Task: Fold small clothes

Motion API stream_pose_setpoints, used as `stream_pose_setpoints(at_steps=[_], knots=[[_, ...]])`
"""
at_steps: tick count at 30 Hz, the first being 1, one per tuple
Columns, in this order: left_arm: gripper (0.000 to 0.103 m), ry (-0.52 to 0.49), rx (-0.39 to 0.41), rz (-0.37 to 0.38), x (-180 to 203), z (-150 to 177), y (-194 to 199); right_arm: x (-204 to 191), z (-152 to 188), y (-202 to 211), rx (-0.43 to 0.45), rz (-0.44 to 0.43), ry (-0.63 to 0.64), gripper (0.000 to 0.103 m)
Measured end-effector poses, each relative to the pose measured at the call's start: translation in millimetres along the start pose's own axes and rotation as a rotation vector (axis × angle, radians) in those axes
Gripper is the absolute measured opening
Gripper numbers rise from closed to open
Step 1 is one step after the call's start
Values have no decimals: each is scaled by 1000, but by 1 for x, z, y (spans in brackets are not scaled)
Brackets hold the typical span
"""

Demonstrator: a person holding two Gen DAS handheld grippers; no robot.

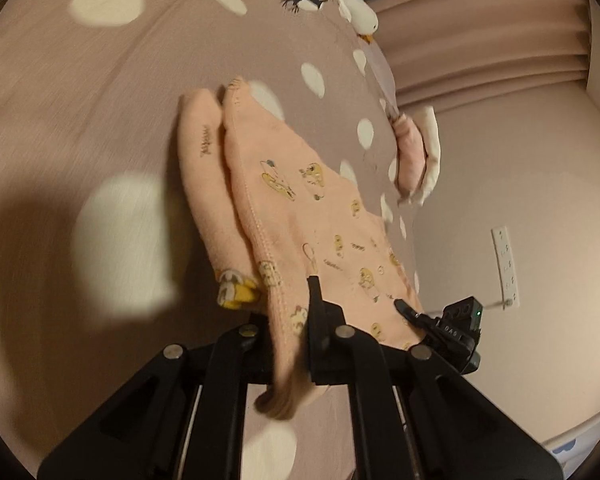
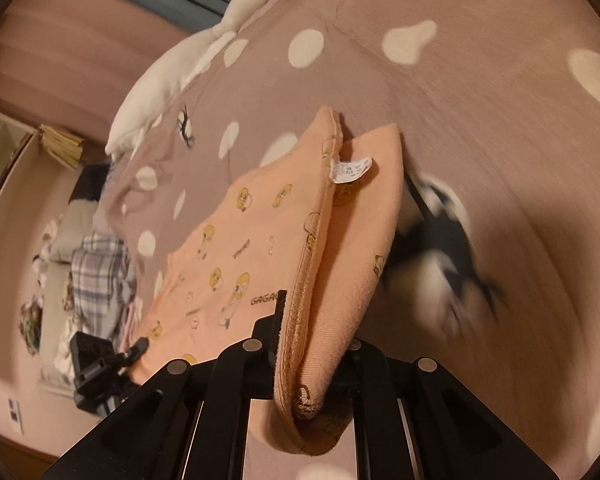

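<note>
- The left tool is clamped shut on one edge of a small peach garment; bunched cloth sits between its black fingers and hangs below them.
- The right tool is likewise closed on the garment, pinching a stitched seam edge that folds over on itself, with a loop of cloth drooping under the fingers.
- The garment is printed with small yellow cartoon figures and lies stretched out from both tools across a bed covered in a mauve spread with cream spots.
- In the right wrist view a white care label sticks out at the far end of the pinched seam, and a second flap of the garment stands up just beside the seam.
- In the left wrist view two narrow peach parts of the garment reach away toward the middle of the bed, side by side and touching.
- The far edge of the garment falls near the edge of the bed.
- To the inner side of each tool the spread is broad and bare.
- A white goose toy lies along the far edge of the bed, well apart from the garment.
- A pink-and-white pillow hangs at that same edge.
</note>
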State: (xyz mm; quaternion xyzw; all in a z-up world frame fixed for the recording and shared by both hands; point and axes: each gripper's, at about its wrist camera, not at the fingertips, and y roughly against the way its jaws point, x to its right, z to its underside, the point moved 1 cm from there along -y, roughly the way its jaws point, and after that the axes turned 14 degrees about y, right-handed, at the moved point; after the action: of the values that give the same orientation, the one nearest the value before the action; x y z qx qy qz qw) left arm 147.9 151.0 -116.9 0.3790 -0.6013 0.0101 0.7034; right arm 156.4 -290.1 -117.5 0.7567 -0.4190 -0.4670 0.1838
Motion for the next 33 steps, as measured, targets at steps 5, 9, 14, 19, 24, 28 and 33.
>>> stream_pose_setpoints(at_steps=[5, 9, 14, 19, 24, 28, 33], knots=[[7, 39, -5, -21, -28, 45, 24, -3, 38, 22, -32, 15, 7, 11], [7, 30, -3, -26, -35, 62, 30, -5, 53, 25, -50, 30, 3, 11], [17, 29, 40, -14, -28, 56, 32, 11, 46, 20, -65, 183, -41, 22], [59, 41, 63, -4, -26, 43, 31, 6, 43, 47, 45, 369, -20, 44], [59, 73, 41, -13, -27, 23, 9, -27, 43, 46, 78, 319, 86, 44], [59, 77, 17, -7, -24, 16, -2, -55, 42, 23, 45, 252, 163, 44], [58, 86, -5, -9, -21, 9, -14, -84, 44, -12, -12, 168, 229, 44]])
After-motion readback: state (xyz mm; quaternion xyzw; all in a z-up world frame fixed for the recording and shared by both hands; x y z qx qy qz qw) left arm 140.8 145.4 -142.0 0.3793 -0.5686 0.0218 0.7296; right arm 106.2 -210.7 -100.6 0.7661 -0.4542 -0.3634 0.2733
